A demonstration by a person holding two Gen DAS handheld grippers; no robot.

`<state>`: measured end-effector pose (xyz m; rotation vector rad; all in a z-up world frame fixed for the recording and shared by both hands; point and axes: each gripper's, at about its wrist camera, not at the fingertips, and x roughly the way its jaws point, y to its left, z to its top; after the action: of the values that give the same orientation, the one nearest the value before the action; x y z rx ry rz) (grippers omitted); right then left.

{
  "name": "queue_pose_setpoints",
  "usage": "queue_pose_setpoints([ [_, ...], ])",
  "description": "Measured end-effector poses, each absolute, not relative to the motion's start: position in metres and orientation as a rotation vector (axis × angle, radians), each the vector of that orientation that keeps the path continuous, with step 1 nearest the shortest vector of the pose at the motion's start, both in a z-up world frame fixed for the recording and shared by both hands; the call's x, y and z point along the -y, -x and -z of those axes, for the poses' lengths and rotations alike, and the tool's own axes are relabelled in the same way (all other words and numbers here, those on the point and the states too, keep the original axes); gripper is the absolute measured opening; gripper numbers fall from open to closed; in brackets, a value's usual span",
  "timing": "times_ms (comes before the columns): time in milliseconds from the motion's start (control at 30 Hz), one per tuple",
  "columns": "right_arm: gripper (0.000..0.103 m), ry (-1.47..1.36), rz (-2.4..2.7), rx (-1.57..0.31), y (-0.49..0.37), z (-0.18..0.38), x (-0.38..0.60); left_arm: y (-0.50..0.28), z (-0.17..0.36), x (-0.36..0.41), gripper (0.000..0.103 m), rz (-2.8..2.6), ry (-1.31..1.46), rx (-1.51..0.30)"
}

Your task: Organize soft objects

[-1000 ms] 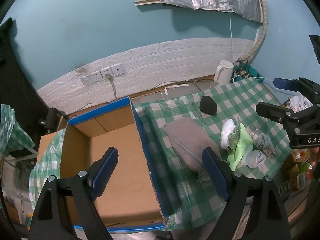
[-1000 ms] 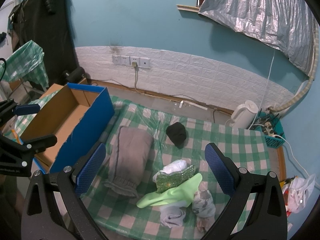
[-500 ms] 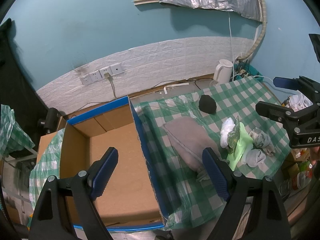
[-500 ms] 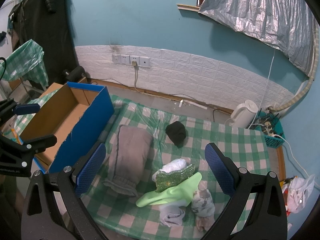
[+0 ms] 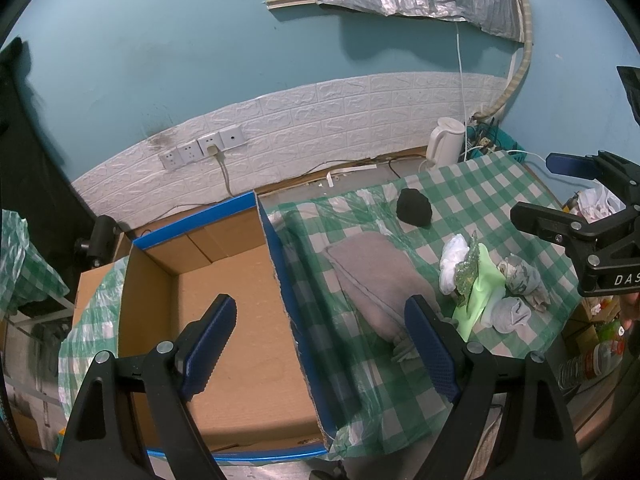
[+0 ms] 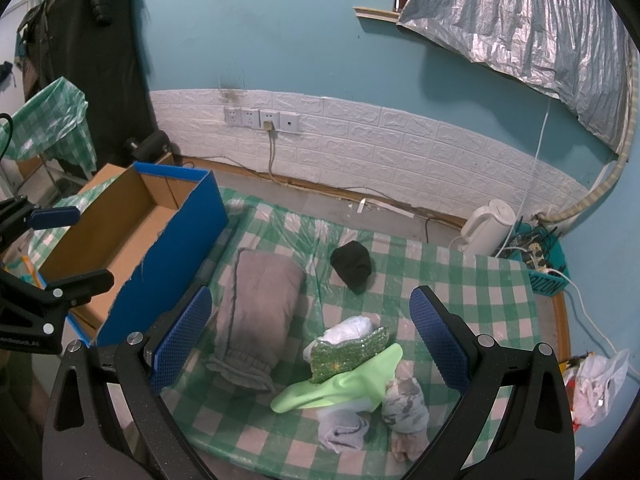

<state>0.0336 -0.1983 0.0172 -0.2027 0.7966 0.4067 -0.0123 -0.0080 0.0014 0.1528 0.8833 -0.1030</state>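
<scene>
Both grippers, left [image 5: 320,344] & right [image 6: 310,340], hang wide apart w/ nothing in them, over the bench [image 6: 460,280] where the soft, floppy, prob. light gray pants [image 6: 258,304] lie folded beside the box [image 6: 176,248], best pinched at the thick folded middle.

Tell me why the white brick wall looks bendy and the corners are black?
Left wrist view: the fisheye lens bows the white brick strip into an arch and leaves black corners; the checked tablecloth near the box looks smeared. Right wrist view: the same strip curves too, but the grey folded trousers look sharp, and the silver sheet casts a dark shadow on the wall.
</scene>
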Motion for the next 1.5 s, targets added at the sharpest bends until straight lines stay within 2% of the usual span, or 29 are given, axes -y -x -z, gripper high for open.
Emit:
queue_pose_setpoints([
  [833,0.099,0.191,-0.367,-0.835,-0.033,-0.007,0.228,0.017,0.008,0.029,0.088,0.106,-0.153,-0.923],
  [1500,0.099,0.17,-0.248,-0.984,-0.056,0.042,0.29,-0.045,0.043,0.074,0.088,0.114,-0.23,-1.049],
])
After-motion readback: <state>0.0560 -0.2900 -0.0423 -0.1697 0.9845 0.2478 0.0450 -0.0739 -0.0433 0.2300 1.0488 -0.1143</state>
